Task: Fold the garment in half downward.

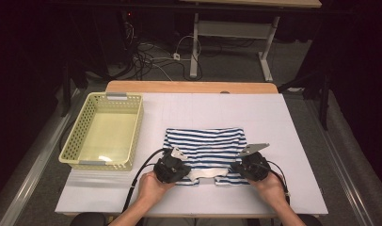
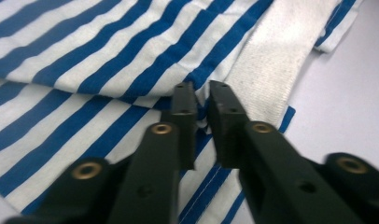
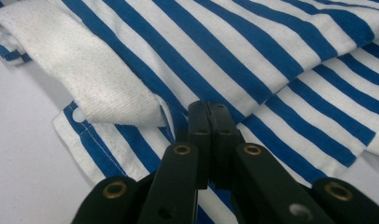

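Folded blue-white striped garment point(image 1: 205, 153) mid-table, right of yellow basket point(image 1: 104, 129). High view: jaw tips hidden under gripper bodies. Left gripper point(image 2: 202, 95) nearly closed, pinching fabric fold; right gripper point(image 3: 208, 112) pressed together on fabric edge.

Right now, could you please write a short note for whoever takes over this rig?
Left gripper: pinching the striped garment at its near edge, a little cloth between the jaws.
Right gripper: shut on the same edge, next to the white ribbed band.
Garment lies folded mid-table; the yellow basket stands empty to its left.
Left to do, probably: finish the fold and put it in the basket.
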Action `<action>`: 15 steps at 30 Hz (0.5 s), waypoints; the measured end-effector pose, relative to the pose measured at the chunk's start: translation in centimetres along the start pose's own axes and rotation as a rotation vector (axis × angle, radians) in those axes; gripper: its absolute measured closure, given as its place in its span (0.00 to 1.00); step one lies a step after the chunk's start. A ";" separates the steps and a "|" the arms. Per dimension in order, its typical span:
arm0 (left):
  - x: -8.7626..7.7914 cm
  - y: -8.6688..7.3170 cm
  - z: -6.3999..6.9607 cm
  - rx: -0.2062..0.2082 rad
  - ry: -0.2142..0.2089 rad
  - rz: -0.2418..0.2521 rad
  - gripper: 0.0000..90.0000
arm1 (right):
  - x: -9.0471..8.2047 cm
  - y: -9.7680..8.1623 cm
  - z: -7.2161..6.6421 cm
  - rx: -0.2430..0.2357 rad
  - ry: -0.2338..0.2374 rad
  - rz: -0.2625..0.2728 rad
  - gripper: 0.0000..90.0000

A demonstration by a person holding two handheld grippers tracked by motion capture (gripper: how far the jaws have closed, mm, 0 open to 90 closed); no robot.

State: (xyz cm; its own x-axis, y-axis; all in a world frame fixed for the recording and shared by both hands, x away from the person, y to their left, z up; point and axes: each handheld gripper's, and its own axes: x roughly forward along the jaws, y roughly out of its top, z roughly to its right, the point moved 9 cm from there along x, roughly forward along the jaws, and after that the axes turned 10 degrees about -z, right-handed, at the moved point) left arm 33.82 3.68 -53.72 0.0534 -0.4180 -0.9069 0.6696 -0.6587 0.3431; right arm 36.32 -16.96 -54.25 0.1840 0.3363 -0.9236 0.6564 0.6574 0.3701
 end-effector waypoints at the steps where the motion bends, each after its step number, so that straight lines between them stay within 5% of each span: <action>1: -0.2 0.0 -0.2 -0.007 0.006 0.010 0.79 | 0.0 0.0 0.0 0.011 0.004 0.005 0.96; 7: -2.1 -0.8 -2.1 -0.097 0.067 0.062 0.58 | -1.5 -0.4 0.8 0.038 -0.019 0.062 0.83; 11: -2.9 -2.0 -3.5 -0.134 0.123 0.065 0.54 | -1.8 -1.4 1.8 0.069 -0.051 0.051 0.80; 15: -3.1 -3.0 -4.9 -0.185 0.130 0.059 0.53 | -1.8 -2.2 2.5 0.094 -0.068 0.035 0.77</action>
State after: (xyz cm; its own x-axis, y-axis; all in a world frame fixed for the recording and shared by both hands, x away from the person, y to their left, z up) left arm 35.21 10.02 -53.15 0.1833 -0.3601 -0.9147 0.7864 -0.5047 0.3562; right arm 36.42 -20.66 -53.66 0.2554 0.3096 -0.9159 0.7134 0.5791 0.3947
